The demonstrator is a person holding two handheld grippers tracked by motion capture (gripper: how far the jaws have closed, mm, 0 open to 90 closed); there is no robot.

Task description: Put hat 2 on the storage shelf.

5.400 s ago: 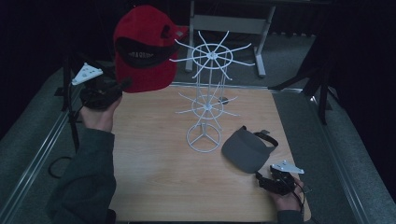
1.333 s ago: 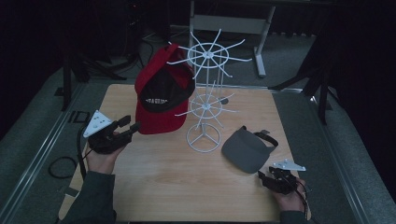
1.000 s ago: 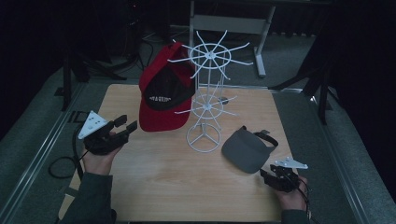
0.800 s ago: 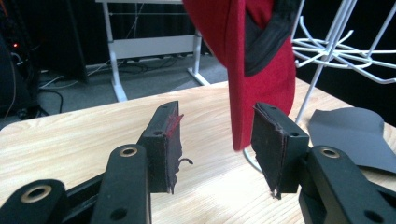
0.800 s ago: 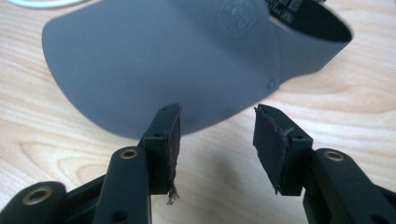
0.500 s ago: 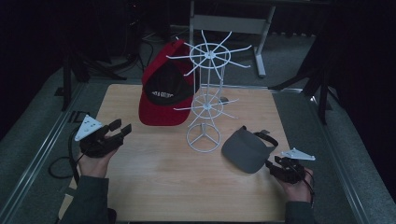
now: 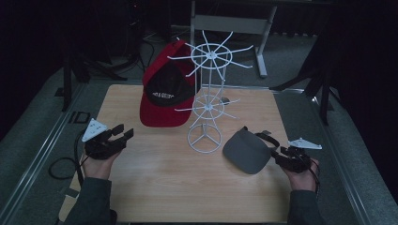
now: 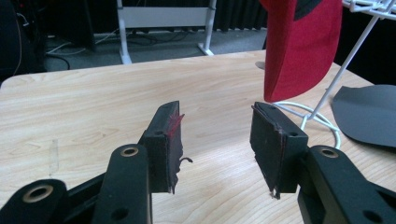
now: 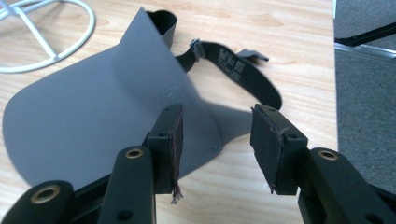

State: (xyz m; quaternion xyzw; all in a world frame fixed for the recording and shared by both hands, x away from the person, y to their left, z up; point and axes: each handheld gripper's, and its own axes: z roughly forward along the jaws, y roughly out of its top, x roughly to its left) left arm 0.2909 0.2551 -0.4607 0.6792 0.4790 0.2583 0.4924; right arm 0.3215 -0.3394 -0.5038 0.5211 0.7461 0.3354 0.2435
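A wire rack stands near the middle of the counter, its ring base resting on the surface. A cap hangs on the rack's left side, off an upper arm, clear of the counter, while a visor lies flat on the counter just right of the base. The left gripper sits near the counter's left edge, well apart from the cap, and the right gripper is near the right edge, just beside the visor's strap.
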